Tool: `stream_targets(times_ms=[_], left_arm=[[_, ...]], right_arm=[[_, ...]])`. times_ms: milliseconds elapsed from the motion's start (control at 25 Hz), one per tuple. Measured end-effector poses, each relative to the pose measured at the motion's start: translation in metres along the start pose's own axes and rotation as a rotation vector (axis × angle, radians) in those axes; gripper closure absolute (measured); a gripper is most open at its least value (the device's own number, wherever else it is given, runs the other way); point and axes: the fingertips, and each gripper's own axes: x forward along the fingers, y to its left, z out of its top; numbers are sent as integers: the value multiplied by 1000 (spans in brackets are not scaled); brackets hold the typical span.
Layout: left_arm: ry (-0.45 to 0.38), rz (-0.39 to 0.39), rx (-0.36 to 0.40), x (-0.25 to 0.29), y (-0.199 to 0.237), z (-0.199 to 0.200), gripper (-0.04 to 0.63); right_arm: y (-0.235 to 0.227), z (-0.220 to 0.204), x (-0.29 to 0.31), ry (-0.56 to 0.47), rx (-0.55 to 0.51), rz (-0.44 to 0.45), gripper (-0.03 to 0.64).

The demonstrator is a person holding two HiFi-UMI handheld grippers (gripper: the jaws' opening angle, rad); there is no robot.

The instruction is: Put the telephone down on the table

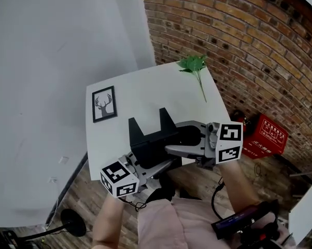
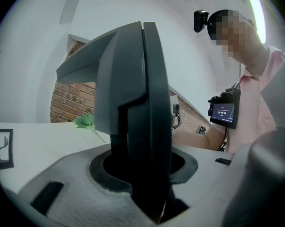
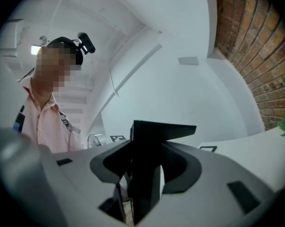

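Observation:
The telephone point(image 1: 152, 134) is a black angular body with two upright prongs. It hangs just above the near edge of the white table point(image 1: 145, 90), held from both sides. My left gripper point(image 1: 156, 166) comes in from the lower left and is shut on its near end. From the right, my right gripper point(image 1: 183, 142) is shut on its side. In the left gripper view the dark grey telephone point(image 2: 130, 93) stands edge-on between the jaws of the left gripper point(image 2: 145, 174). The right gripper view shows the telephone point(image 3: 154, 136) pinched in the right gripper point(image 3: 145, 174).
A framed deer picture point(image 1: 104, 104) lies on the table's left part and a green leafy sprig point(image 1: 194, 65) at its far corner. A brick wall point(image 1: 239, 45) runs along the right, with a red crate point(image 1: 265, 134) on the floor below it. A white wall point(image 1: 52, 61) stands at left.

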Motion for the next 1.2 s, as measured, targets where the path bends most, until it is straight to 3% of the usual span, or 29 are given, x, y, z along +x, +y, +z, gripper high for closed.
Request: stream_targets(times_ms=[560, 880, 1200], left_arm=[[17, -68, 72, -26, 95, 46, 425], [24, -78, 10, -20, 124, 37, 425], [55, -75, -99, -18, 144, -1, 425]], right_arm=[[-74, 43, 60, -32, -57, -69, 431], [-107, 33, 67, -6, 3, -81, 430], [-135, -6, 74, 26, 118, -81, 430]])
